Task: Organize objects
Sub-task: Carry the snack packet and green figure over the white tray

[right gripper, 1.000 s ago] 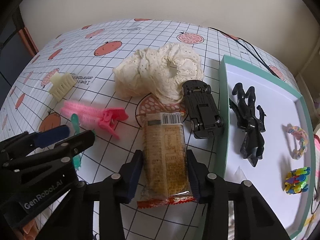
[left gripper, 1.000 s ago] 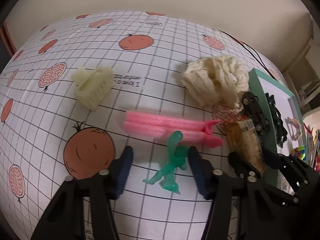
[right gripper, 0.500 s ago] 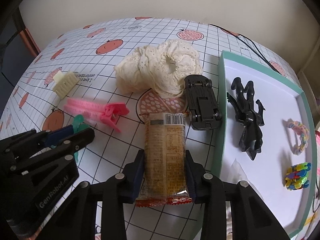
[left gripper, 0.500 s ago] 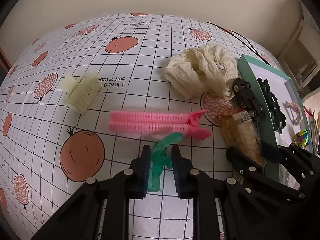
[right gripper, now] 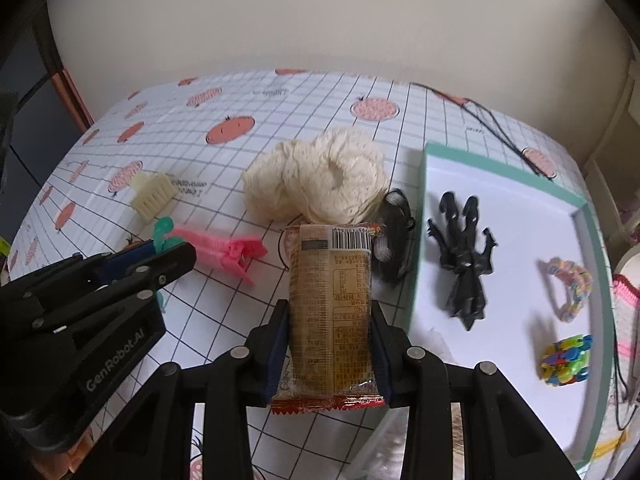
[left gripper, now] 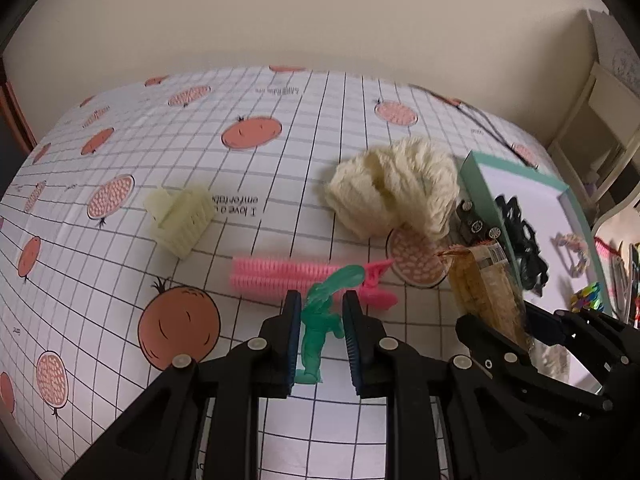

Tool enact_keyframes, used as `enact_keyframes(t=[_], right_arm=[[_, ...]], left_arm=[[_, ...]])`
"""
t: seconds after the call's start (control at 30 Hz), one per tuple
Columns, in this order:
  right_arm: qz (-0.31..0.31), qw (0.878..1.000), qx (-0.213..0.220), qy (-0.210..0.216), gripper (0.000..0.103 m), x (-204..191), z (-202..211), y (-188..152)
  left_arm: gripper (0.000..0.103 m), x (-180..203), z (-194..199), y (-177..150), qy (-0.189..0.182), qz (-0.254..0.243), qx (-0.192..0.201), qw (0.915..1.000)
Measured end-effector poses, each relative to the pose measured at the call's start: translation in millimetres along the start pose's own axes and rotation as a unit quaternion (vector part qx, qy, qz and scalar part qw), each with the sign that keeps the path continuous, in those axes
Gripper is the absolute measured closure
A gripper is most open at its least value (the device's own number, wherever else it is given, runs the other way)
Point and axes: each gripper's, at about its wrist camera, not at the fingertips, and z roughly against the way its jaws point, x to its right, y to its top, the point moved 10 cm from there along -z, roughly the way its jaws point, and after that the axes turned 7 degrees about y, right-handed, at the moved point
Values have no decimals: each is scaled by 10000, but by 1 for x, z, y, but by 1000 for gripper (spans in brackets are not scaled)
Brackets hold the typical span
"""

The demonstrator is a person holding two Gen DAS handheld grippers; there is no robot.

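Both grippers tilt steeply down toward the table, side by side at the bottom of each frame. The left gripper has its blue pads closed tight on a green figure, which stands pinched between them at bottom centre of the left view, its raised arm reaching up over the pink clip just behind. The figure is translucent green plastic with a small flat base. The right gripper is clamped on a snack pack, a tan wrapper with fine print, a barcode at its far end and a red crimped edge at its near end; it runs lengthwise between the pads at lower centre of the right view. Behind it lie a cream scrunchie and a black toy car; at right, a teal-rimmed tray holds a black figure.
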Motion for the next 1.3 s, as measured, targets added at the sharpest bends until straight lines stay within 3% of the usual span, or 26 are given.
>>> enact_keyframes(t=[0.37, 0.77, 1.3], right_arm=[[-186, 9995, 260, -58, 64, 26, 27, 2], [-630, 9966, 498, -157, 64, 70, 51, 0], [-1124, 9910, 442, -583, 64, 138, 66, -26]], left_arm=[[81, 17, 22, 16, -137, 104, 437, 9989], [81, 66, 41, 15, -447, -76, 635, 9969], [81, 136, 53, -2, -894, -541, 571, 9929]])
